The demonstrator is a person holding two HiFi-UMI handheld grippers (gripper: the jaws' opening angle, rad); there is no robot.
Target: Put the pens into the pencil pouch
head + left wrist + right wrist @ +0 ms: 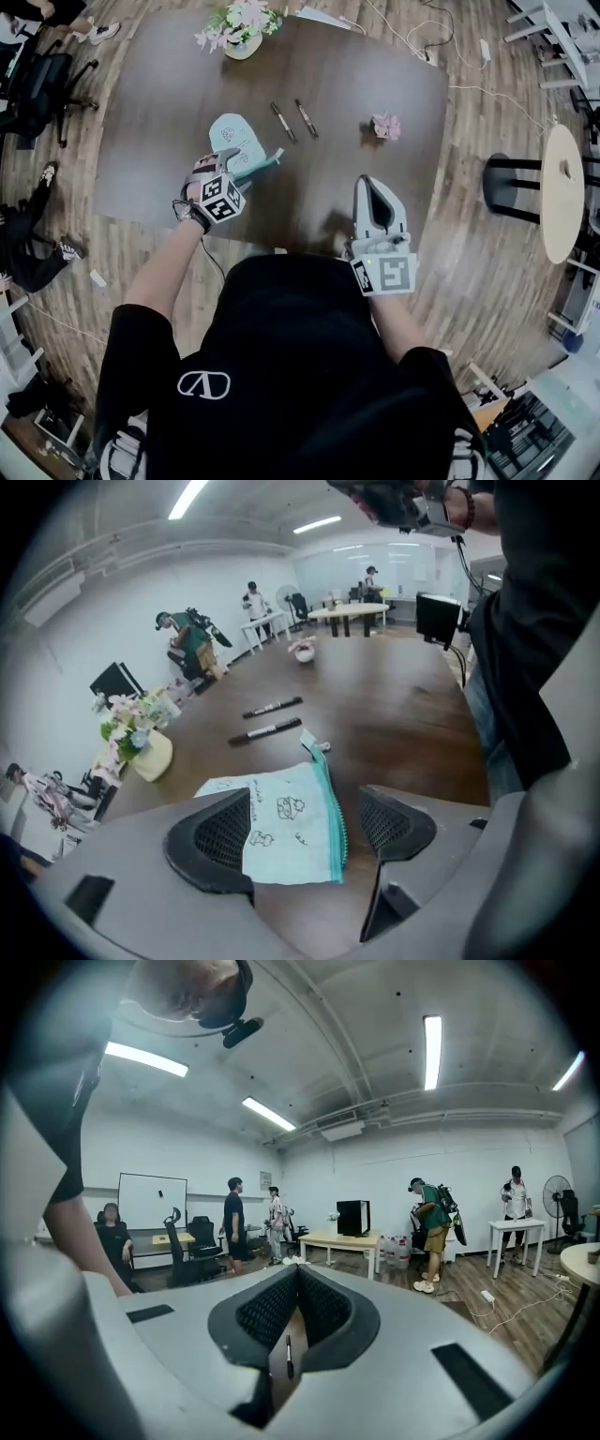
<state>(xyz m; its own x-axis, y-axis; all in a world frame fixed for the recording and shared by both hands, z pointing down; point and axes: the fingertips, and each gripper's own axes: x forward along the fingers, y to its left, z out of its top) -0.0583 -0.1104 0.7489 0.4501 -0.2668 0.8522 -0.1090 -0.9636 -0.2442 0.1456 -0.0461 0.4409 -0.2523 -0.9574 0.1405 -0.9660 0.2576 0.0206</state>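
The pencil pouch [239, 141] lies flat on the dark surface [375, 84], left of centre. In the left gripper view its zipped edge runs away from the camera, with the pull tab at the far end towards the pens. Two pens [283, 121] [307, 118] lie side by side and parallel just beyond the pouch, apart from it. In the head view their long axes slant from upper left to lower right.

A flower vase [242, 28] stands at the far edge and a small pink item [385, 126] sits well to the right of the pens. Bare surface lies between these, and a broad bare strip runs along the near edge.

The left claw [305, 841] tilts steeply down over the near end of the pouch at the end of an outstretched forearm. Its jaws are spread wide to either side of the fabric and the pads are not pressing on it. The right claw [377, 192] is held about level above the near edge, its jaws pressed together on nothing.
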